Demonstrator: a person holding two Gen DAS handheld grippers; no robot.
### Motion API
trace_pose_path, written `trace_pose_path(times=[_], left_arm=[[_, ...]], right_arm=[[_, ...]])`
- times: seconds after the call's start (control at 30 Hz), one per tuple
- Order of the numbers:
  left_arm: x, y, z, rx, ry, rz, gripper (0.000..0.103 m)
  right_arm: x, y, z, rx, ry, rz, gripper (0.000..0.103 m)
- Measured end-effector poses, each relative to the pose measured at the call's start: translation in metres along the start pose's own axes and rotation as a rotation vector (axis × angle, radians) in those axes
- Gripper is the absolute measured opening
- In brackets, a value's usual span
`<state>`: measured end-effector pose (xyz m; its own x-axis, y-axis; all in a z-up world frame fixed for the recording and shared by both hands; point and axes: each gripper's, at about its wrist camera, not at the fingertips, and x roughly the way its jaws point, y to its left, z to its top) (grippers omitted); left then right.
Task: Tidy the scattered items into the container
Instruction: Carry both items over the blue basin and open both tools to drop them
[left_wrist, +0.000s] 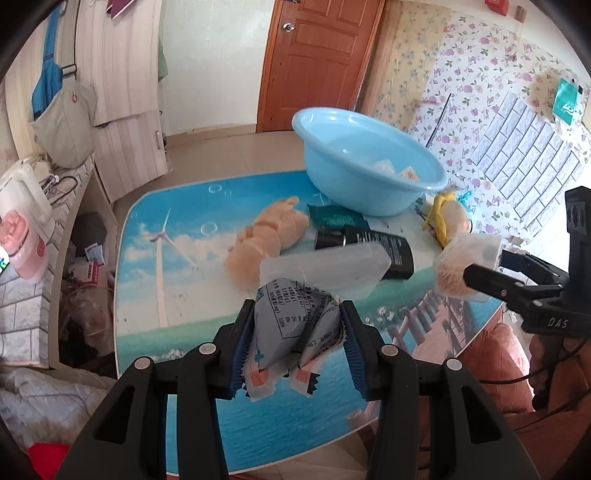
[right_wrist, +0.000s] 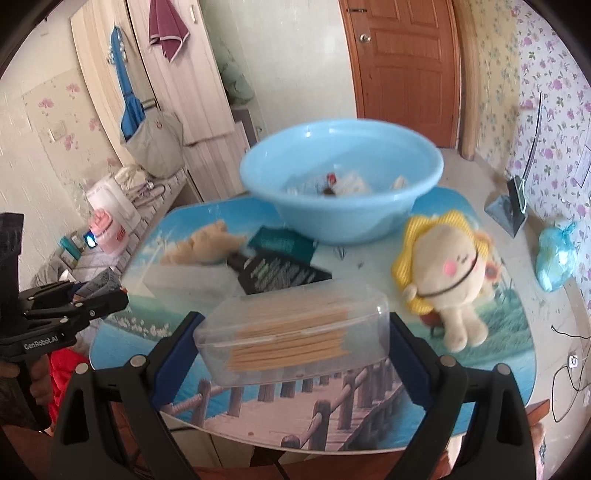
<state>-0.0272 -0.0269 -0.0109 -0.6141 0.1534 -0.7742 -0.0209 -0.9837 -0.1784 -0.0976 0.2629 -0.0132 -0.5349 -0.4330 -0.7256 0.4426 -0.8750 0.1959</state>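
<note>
Basin (right_wrist: 341, 177), pale blue, stood at the far side of the worktop (right_wrist: 491, 354), a few small packets already lying in its bottom.

Left gripper (left_wrist: 297, 332): jaws clenched on a crumpled grey snack packet (left_wrist: 295, 317), held above the worktop's near edge. The foil looked slick and was pinched only across its middle; a quick swing could let it slide out.

Right gripper (right_wrist: 291, 332): jaws clamped across a clear plastic box (right_wrist: 291, 325) of thin wooden sticks, held at its ends. If the lid was loose, tilting it over the basin might spill the sticks.

Between hands and basin lay a tan soft toy (left_wrist: 266, 240), a black tube (left_wrist: 369, 245), a dark green packet (left_wrist: 334, 218); beside the basin, a doll with yellow hair (right_wrist: 443, 273). A low carry risked sweeping these off, or knocking the basin's rim. Both grippers heading for the basin together could collide.
</note>
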Motion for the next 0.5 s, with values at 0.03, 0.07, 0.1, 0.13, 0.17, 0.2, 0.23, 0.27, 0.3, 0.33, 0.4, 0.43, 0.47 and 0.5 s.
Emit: trace_pose_path(times=[0.03, 0.07, 0.1, 0.13, 0.17, 0.2, 0.23, 0.27, 0.3, 0.33, 0.4, 0.43, 0.47, 0.5], left_arm=[[0.001, 0.000, 0.004, -0.002, 0.001, -0.003, 0.044], [0.002, 0.000, 0.006, -0.003, 0.002, -0.002, 0.044], [0.003, -0.001, 0.010, -0.002, 0.001, 0.004, 0.044], [0.004, -0.002, 0.013, 0.001, 0.000, 0.005, 0.044], [0.003, -0.003, 0.016, 0.003, -0.003, 0.003, 0.044], [0.003, -0.005, 0.018, 0.005, -0.006, -0.002, 0.044], [0.003, -0.007, 0.022, 0.009, -0.007, -0.006, 0.044], [0.004, -0.008, 0.025, 0.014, -0.006, -0.005, 0.044], [0.005, -0.010, 0.029, 0.020, -0.003, 0.000, 0.044], [0.005, -0.012, 0.033, 0.026, -0.002, 0.007, 0.044], [0.004, -0.015, 0.042, 0.035, -0.010, 0.007, 0.044], [0.004, -0.017, 0.047, 0.041, -0.014, 0.010, 0.044], [0.005, -0.018, 0.051, 0.047, -0.018, 0.012, 0.044], [0.006, -0.020, 0.057, 0.052, -0.021, 0.012, 0.044]], right_arm=[[-0.001, -0.003, 0.005, 0.008, -0.009, 0.002, 0.096], [-0.002, -0.005, 0.008, 0.015, -0.015, 0.003, 0.096], [-0.003, -0.008, 0.012, 0.020, -0.023, 0.005, 0.096], [-0.004, -0.010, 0.017, 0.024, -0.033, 0.009, 0.096], [-0.005, -0.011, 0.021, 0.024, -0.043, 0.013, 0.096], [-0.006, -0.011, 0.025, 0.023, -0.049, 0.016, 0.096], [-0.007, -0.011, 0.030, 0.018, -0.058, 0.020, 0.096], [-0.008, -0.011, 0.033, 0.013, -0.062, 0.021, 0.096], [-0.009, -0.011, 0.037, 0.010, -0.064, 0.020, 0.096], [-0.009, -0.012, 0.041, 0.007, -0.069, 0.020, 0.096], [-0.010, -0.013, 0.050, -0.001, -0.083, 0.024, 0.096], [-0.010, -0.014, 0.053, -0.004, -0.087, 0.025, 0.096], [-0.009, -0.015, 0.058, -0.006, -0.092, 0.027, 0.096], [-0.008, -0.017, 0.062, -0.008, -0.095, 0.030, 0.096]])
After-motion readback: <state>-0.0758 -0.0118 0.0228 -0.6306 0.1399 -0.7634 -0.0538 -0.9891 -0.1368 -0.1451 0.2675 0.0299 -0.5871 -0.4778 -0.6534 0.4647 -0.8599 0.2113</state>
